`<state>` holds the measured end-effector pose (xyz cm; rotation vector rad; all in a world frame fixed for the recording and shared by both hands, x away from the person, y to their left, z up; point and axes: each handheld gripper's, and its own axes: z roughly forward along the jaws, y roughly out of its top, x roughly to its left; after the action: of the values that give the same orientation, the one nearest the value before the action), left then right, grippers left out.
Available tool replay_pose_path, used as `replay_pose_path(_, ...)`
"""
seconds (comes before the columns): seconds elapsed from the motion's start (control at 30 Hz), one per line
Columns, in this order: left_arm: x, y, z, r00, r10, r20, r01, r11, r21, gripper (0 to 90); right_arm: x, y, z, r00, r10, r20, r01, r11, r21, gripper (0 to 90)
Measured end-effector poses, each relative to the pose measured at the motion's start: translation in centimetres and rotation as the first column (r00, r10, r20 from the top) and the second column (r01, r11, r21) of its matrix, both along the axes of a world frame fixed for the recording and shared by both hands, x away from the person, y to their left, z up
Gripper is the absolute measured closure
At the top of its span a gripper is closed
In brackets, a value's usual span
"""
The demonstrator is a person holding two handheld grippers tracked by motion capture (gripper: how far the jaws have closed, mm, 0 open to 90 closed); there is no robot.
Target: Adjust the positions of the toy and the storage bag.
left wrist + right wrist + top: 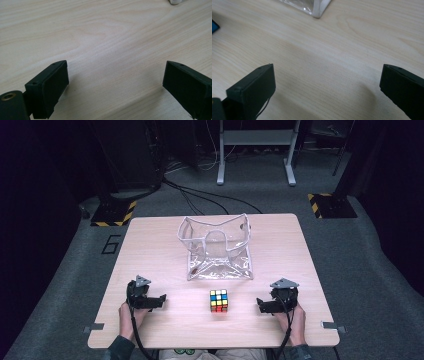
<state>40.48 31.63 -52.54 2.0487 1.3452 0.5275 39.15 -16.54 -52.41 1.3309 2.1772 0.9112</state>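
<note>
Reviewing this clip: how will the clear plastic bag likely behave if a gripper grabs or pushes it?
The clear bag looks floppy: its walls sag and crease around the open top, so a pinched edge would probably fold. It seems empty and light, so a push likely slides it across the table. Its glossy film may slip between jaws.

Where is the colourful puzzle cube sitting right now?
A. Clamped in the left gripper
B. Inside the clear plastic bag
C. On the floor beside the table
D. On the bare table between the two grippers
D: in the high view the puzzle cube rests on the table between the left gripper and the right gripper, just in front of the clear plastic bag, touching neither gripper.
</note>
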Motion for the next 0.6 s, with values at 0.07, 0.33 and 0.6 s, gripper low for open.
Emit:
replay_pose_path(0.07, -0.12, -0.09, -0.1, 1.0, 0.0, 0.003, 0.0, 1.0, 0.002, 5.0, -0.09, 0.03, -0.36, 0.9999, -0.005, -0.009, 0.005, 1.0, -0.007, 0.0)
replay_pose_path(0.33, -0.28, -0.01, -0.6, 0.9993, 0.01, 0.037, -0.01, 0.9998, -0.018, 0.0, -0.17, -0.06, -0.58, 0.9999, 0.006, -0.011, -0.006, 1.0, 0.005, 0.0)
replay_pose_path(0.6, -0.21, -0.06, -0.6, 0.999, 0.023, 0.038, -0.022, 0.9996, -0.018, 0.0, -0.19, 0.04, -0.58, 0.9999, -0.005, -0.01, 0.005, 0.9999, 0.01, 0.0)
